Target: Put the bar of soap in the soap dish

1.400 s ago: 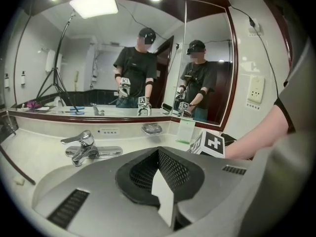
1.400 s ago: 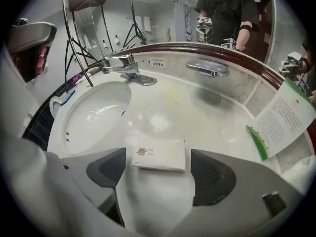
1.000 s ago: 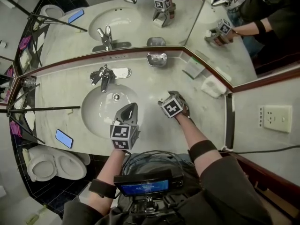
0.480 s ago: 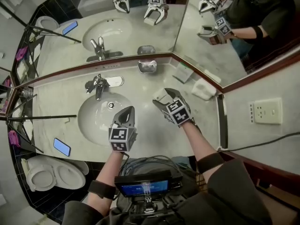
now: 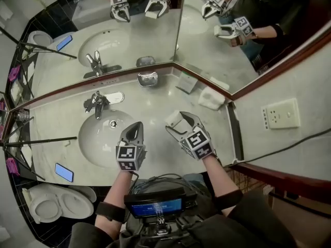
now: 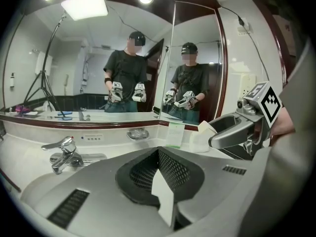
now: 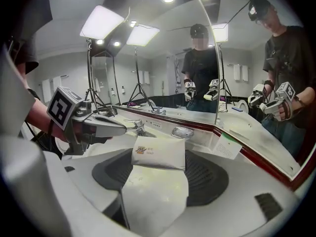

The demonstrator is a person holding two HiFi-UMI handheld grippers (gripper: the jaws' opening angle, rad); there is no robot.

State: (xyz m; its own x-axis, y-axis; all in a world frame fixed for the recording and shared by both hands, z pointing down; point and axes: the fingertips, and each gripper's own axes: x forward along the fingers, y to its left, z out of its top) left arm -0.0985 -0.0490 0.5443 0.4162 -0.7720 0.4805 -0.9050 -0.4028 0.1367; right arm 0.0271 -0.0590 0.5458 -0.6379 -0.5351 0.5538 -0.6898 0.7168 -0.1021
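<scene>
My right gripper (image 5: 177, 121) hangs above the counter to the right of the basin, shut on a white wrapped bar of soap (image 5: 174, 119). In the right gripper view the soap (image 7: 158, 152) lies crosswise between the jaws, logo side up. The chrome soap dish (image 5: 147, 78) stands at the back of the counter under the mirror's corner, seen ahead in both gripper views (image 7: 182, 132) (image 6: 138, 134). My left gripper (image 5: 136, 127) is shut with nothing in it, over the basin's right rim, level with the right gripper (image 6: 232, 132).
A chrome faucet (image 5: 95, 103) stands behind the oval basin (image 5: 93, 141). A small card (image 5: 186, 81) and a folded white cloth (image 5: 211, 98) lie right of the dish. A phone (image 5: 64, 172) lies at the counter's front left. A tripod leg (image 5: 36, 140) crosses the left side.
My right gripper has risen from the counter with the soap in it and tilted up. The left gripper has drifted slightly. The head view has shifted.
</scene>
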